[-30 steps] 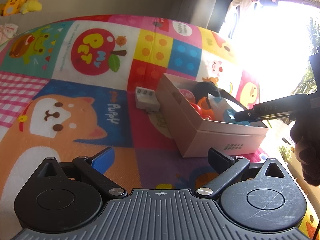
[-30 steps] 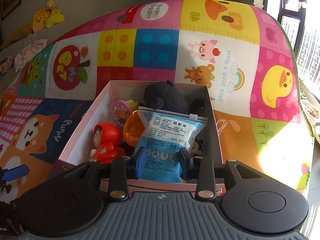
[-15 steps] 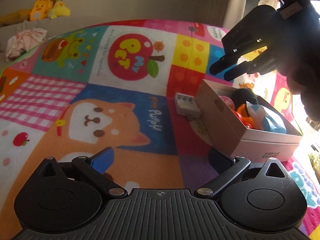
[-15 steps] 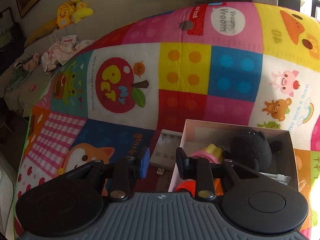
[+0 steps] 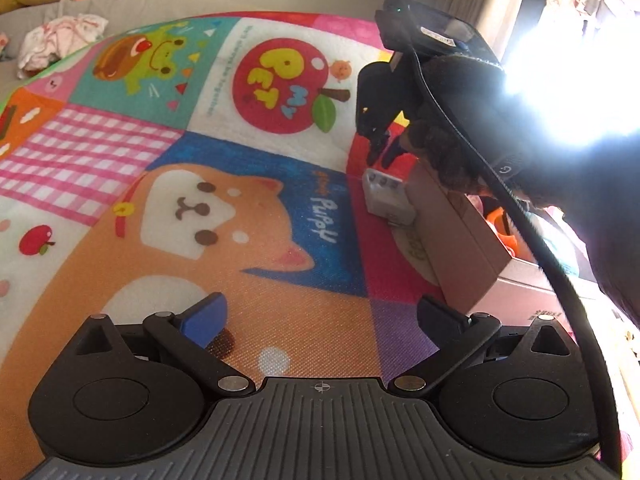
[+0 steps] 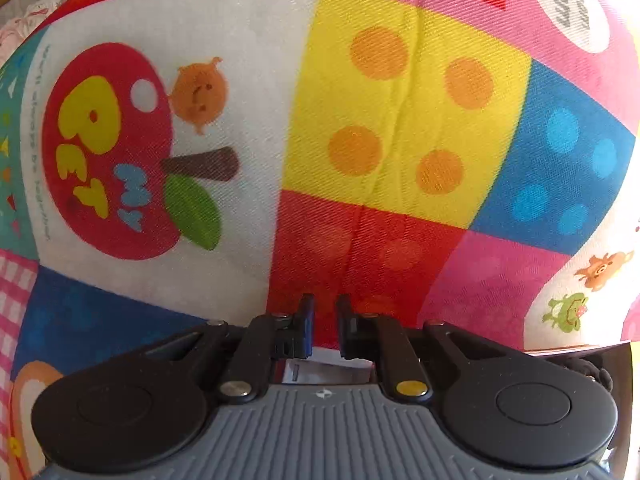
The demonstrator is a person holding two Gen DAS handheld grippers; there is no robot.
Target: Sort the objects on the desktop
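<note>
"MY PET", perhaps "Puppy", on mat (image 5: 280, 208)

The right gripper (image 5: 382, 156), above the blue packet in the box (image 5: 460, 240) a second ago, now hangs closed and empty over the white charger (image 5: 386, 198) beside that box.

Blinding window glare (image 5: 568, 92) washes out the upper right; fisheye edges bend.

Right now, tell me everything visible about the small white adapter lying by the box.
The white adapter is a small blocky piece, plastic by its look, with a row of three round grey marks near its far edge. It lies flat on the play mat, close against the pink box's side wall. The right gripper hangs just above it, not touching.
</note>
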